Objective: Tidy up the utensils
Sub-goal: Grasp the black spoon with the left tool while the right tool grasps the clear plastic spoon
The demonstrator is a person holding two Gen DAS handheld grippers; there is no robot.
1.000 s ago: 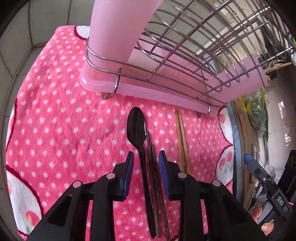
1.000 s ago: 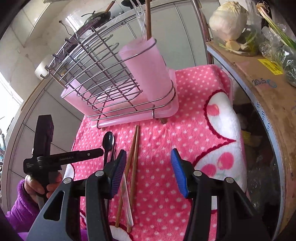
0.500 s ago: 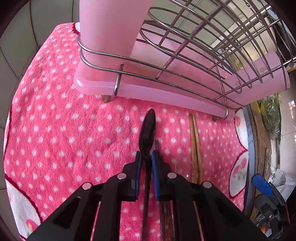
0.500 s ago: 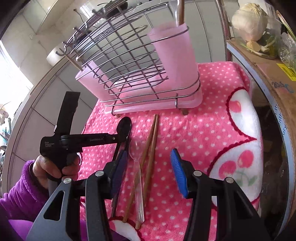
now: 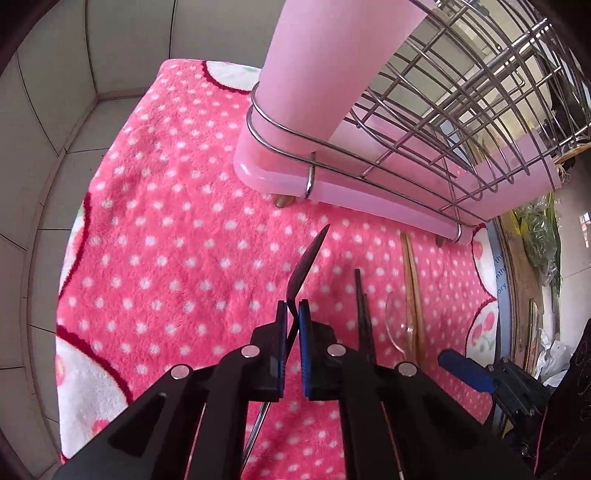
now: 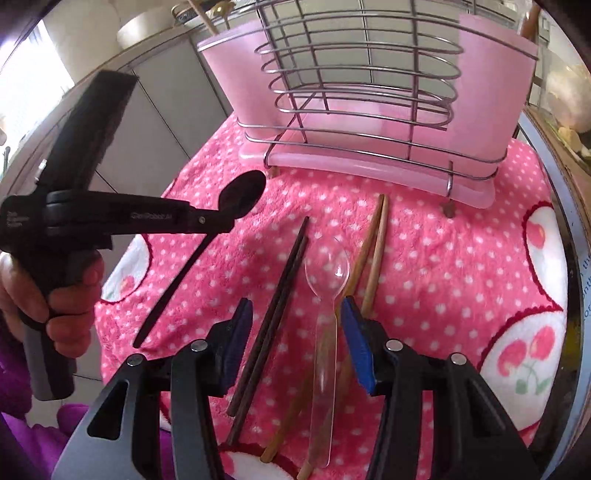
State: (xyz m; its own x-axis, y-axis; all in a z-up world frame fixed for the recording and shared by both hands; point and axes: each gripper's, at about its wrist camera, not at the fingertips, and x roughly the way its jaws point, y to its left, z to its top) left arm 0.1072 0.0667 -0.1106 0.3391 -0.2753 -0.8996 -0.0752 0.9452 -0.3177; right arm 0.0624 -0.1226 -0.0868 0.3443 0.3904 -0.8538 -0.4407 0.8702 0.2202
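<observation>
- A pink towel (image 6: 424,266) with white dots covers the surface; it has white scalloped parts with red cherry pictures (image 6: 528,354) near its edges.
- Grey-white tiles (image 5: 55,122) form the wall behind and beside the towel.
- A brown wooden edge (image 5: 517,266) runs along the right side of the towel, with blue printed letters which are too small to read.
- A clear bag with green leaves (image 5: 543,240) lies on this wooden part.
- A pale round vegetable (image 6: 569,96) sits at the far right, blurred.
- A white round vessel (image 6: 147,26) stands behind, on the upper left.
</observation>
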